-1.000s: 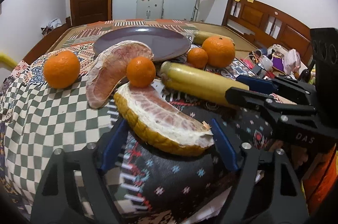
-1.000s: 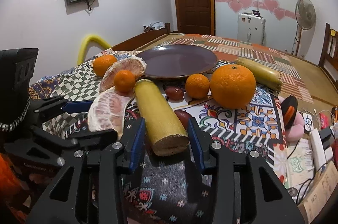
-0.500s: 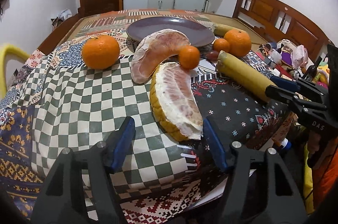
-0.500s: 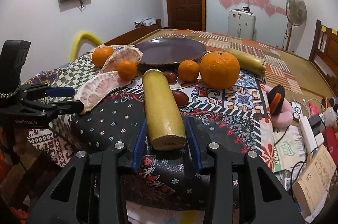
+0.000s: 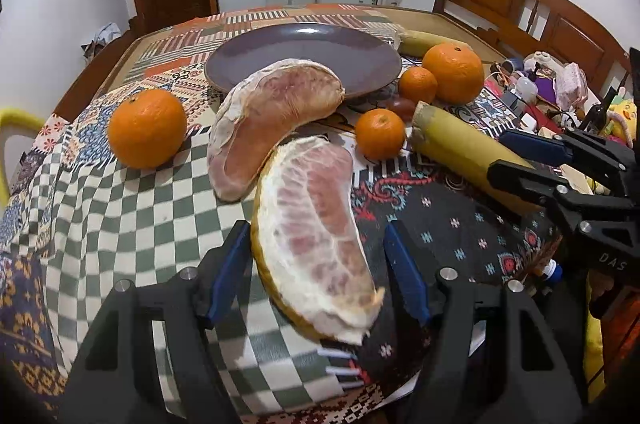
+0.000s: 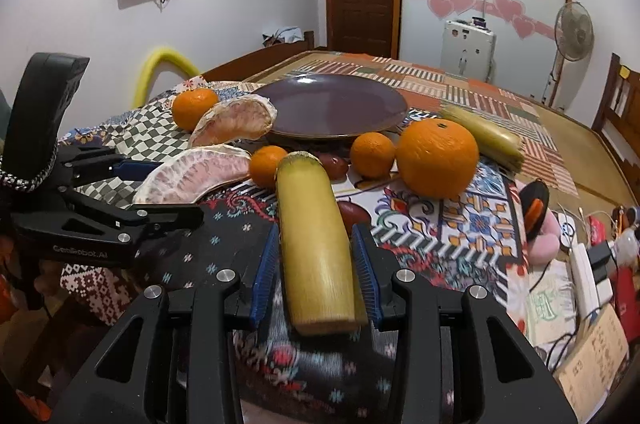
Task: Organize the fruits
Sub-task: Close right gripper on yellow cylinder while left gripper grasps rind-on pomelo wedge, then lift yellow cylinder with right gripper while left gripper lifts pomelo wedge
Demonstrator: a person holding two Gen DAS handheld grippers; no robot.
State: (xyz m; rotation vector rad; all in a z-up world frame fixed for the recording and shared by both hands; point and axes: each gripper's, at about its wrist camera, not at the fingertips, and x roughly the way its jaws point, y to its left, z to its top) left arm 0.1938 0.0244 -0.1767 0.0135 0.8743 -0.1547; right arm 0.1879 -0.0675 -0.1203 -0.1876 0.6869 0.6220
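A peeled pomelo segment (image 5: 316,232) lies lengthwise at the table's near edge between the jaws of my left gripper (image 5: 316,228), which is shut on it. The left pad presses its rind. A yellow cane stick (image 6: 316,236) sits between the pads of my right gripper (image 6: 315,230), which is shut on its near end. A second pomelo segment (image 5: 272,112) leans toward the purple plate (image 5: 304,52). A big orange (image 5: 454,72), another orange (image 5: 146,132) and two small tangerines (image 5: 380,134) lie around them.
A second cane stick (image 6: 484,134) lies right of the plate, and dark red fruits (image 6: 352,214) rest beside the held stick. A pink toy (image 6: 540,240), a power strip and papers crowd the right. A yellow chair back (image 6: 168,64) stands at the left.
My left gripper's jaws narrowed, and the pomelo segment that lay crosswise now runs lengthwise between them. My right gripper's pads closed in against the cane stick.
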